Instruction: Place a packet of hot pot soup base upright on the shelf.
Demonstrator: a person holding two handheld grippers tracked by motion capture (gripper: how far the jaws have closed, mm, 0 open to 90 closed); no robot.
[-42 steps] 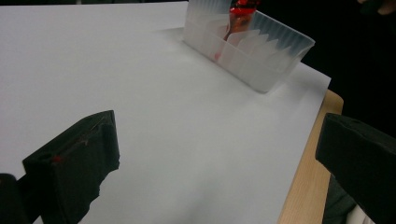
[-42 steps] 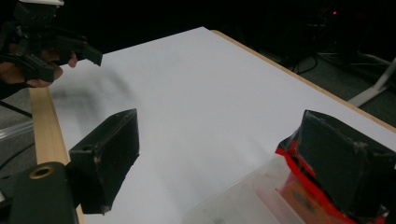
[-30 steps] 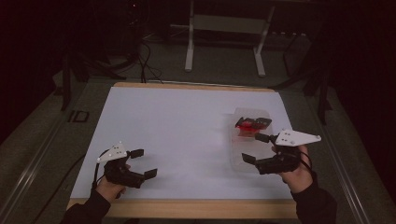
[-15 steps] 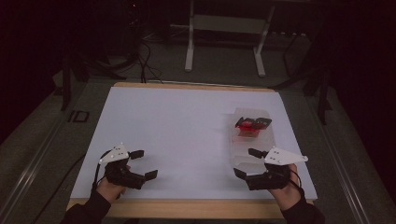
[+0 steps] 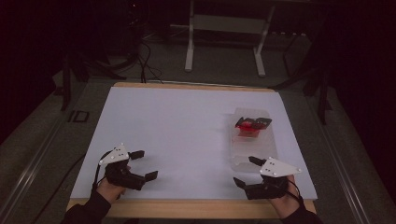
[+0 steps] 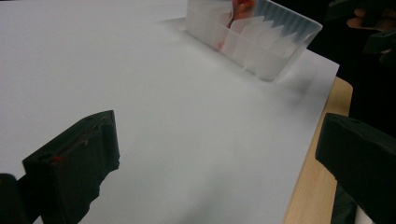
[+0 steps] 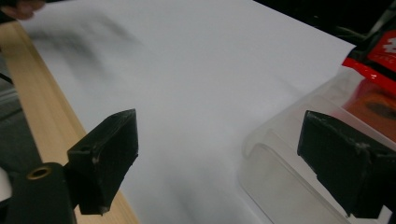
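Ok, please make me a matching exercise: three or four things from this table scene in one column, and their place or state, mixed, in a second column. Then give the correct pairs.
Things:
1. left gripper
2. right gripper
3. clear plastic tray
4. red packet

Places or states:
A. lies in the far part of the tray
B. open, at the near left of the white sheet
C. stands on the right side of the white sheet
D. open, just at the near end of the tray

Pairs: 1-B, 2-D, 3-C, 4-A
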